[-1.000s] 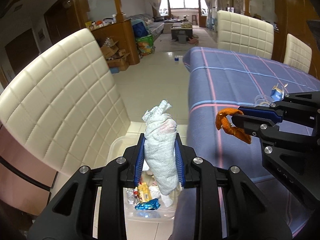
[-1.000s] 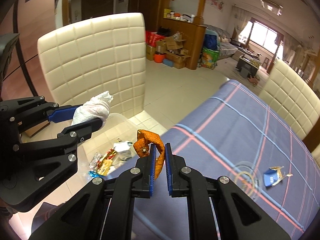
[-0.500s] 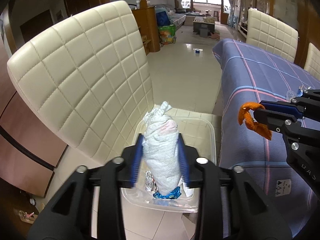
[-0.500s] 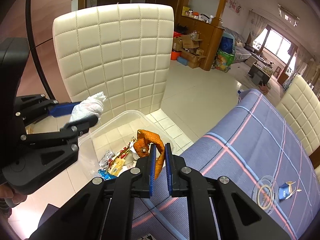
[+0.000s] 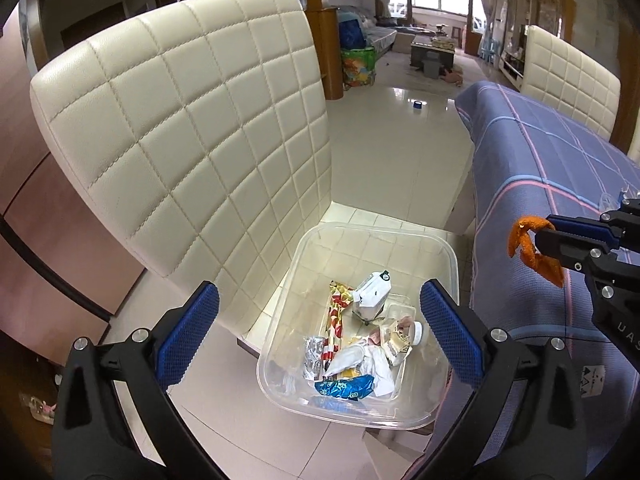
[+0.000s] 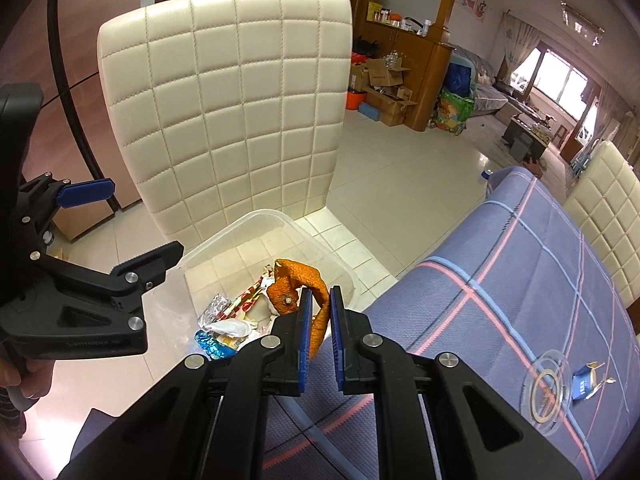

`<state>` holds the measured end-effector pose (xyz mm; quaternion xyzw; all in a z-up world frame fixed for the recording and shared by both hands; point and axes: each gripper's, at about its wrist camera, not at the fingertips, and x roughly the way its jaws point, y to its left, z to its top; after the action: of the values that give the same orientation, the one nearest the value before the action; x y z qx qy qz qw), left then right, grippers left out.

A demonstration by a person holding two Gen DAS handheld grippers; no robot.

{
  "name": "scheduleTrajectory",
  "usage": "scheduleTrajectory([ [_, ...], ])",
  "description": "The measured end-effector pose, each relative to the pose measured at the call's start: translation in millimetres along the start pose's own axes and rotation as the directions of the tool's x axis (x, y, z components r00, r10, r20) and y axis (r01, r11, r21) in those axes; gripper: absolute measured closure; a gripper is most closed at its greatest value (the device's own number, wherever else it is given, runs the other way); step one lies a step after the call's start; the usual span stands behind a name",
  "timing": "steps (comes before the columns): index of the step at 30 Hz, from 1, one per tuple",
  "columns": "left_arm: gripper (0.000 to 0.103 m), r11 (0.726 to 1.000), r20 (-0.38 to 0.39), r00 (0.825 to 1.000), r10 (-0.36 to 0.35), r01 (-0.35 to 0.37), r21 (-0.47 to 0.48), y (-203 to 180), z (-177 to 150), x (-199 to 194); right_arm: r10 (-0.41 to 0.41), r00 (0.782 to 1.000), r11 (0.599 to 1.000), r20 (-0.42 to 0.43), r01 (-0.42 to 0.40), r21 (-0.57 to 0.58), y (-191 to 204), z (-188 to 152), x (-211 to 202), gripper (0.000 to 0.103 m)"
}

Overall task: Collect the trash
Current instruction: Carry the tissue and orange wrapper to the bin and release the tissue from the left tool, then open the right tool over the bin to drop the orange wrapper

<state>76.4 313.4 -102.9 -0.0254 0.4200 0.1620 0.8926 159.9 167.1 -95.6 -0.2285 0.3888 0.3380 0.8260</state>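
A clear plastic bin (image 5: 384,229) stands on a cream chair seat and holds wrappers, foil and white crumpled paper (image 5: 376,364). My left gripper (image 5: 320,336) hangs over the bin, jaws opening wide with nothing between them. It appears at the left of the right wrist view as the left gripper (image 6: 120,228). My right gripper (image 6: 318,312) is shut on a curl of orange peel (image 6: 292,284), over the bin's near edge (image 6: 256,216) beside the table. The left wrist view shows the same orange peel (image 5: 532,248) at the right, still held.
The quilted chair back (image 5: 180,140) rises right behind the bin. A table with a blue plaid cloth (image 6: 520,280) lies to the right, carrying a clear round lid (image 6: 548,388) and a blue wrapper (image 6: 584,380). A person's hand (image 6: 20,380) holds the left gripper's handle.
The left jaws spread apart and the white tissue wad left them, dropping toward the bin. Both grippers moved closer over the bin; the right one kept its hold on the peel.
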Motion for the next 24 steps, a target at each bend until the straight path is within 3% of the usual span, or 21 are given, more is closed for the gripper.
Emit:
scheduleTrajectory([
  [9, 0.004, 1.000, -0.009, 1.000, 0.006, -0.006, -0.005, 6.6, -4.0, 2.3, 0.007, 1.000, 1.000, -0.003, -0.007, -0.016, 6.2, 2.1, 8.5, 0.093],
  [14, 0.004, 1.000, -0.014, 1.000, 0.003, -0.003, -0.010, 7.9, -4.5, 4.9, -0.036, 0.999, 0.999, -0.003, 0.036, -0.022, 2.3, 1.6, 8.9, 0.092],
  [16, 0.004, 1.000, -0.015, 1.000, 0.002, -0.002, -0.012, 7.2, -4.6, 4.6, -0.031, 0.999, 0.999, -0.021, 0.030, -0.020, 0.5, 0.9, 10.4, 0.080],
  [17, 0.004, 1.000, -0.016, 1.000, 0.001, -0.001, -0.012, 7.2, -4.3, 4.8, -0.018, 1.000, 1.000, -0.022, 0.018, -0.012, -1.1, 0.8, 10.5, 0.050],
  [18, 0.004, 1.000, -0.016, 1.000, 0.000, 0.000, -0.011, 6.8, -3.9, 4.2, -0.006, 1.000, 1.000, -0.011, 0.006, -0.002, -3.1, 0.3, 9.1, 0.036],
  [24, 0.004, 1.000, -0.004, 1.000, -0.001, 0.001, -0.006, 4.1, -1.3, -3.9, -0.019, 1.000, 0.999, -0.004, 0.019, 0.038, -12.8, -3.5, 2.5, 0.036],
])
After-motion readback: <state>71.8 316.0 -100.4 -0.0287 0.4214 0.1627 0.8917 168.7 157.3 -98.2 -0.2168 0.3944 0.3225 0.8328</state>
